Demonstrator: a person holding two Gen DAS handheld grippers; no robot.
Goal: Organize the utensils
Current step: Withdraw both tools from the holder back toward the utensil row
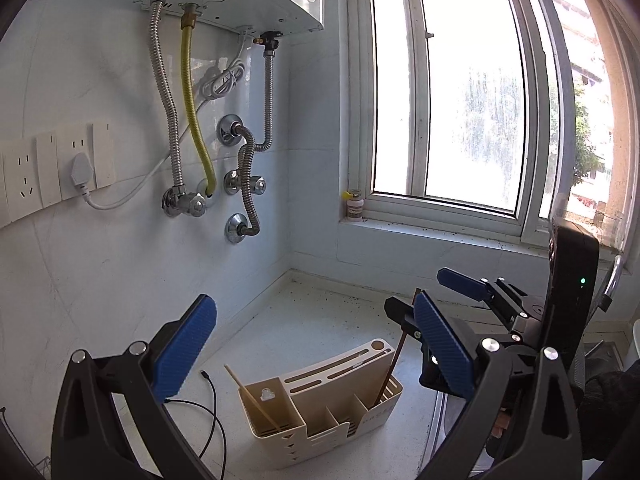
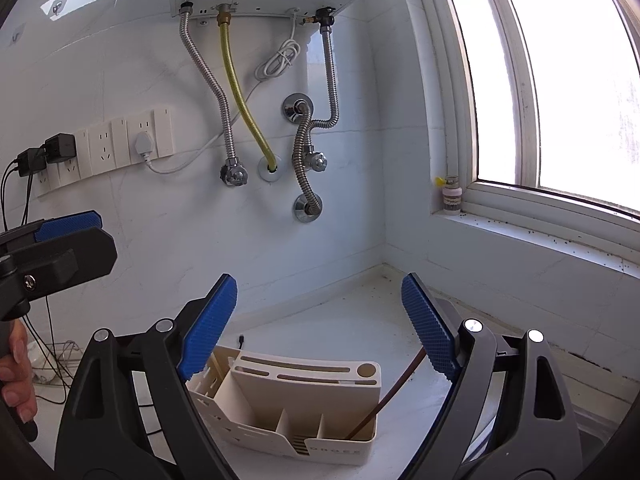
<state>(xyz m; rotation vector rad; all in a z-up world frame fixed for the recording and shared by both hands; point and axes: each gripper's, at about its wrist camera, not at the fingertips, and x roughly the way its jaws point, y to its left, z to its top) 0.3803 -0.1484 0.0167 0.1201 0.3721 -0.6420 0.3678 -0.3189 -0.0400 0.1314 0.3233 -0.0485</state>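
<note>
Utensil holder (image 2: 308,408) front lettering partly legible, "DROEE"; dark chopstick (image 2: 384,400) inside

Utensil holder (image 2: 304,404) open above; dark chopstick (image 2: 394,394) leans across its right compartment.

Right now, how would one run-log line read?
left gripper: open | right gripper: open | dark brown chopstick: in beige plastic utensil holder, right compartment

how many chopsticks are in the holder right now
2. A light chopstick leans in the left compartment of the cream holder; a dark chopstick leans in the right one. Compartment bottoms are partly hidden, so more could be unseen.
</note>
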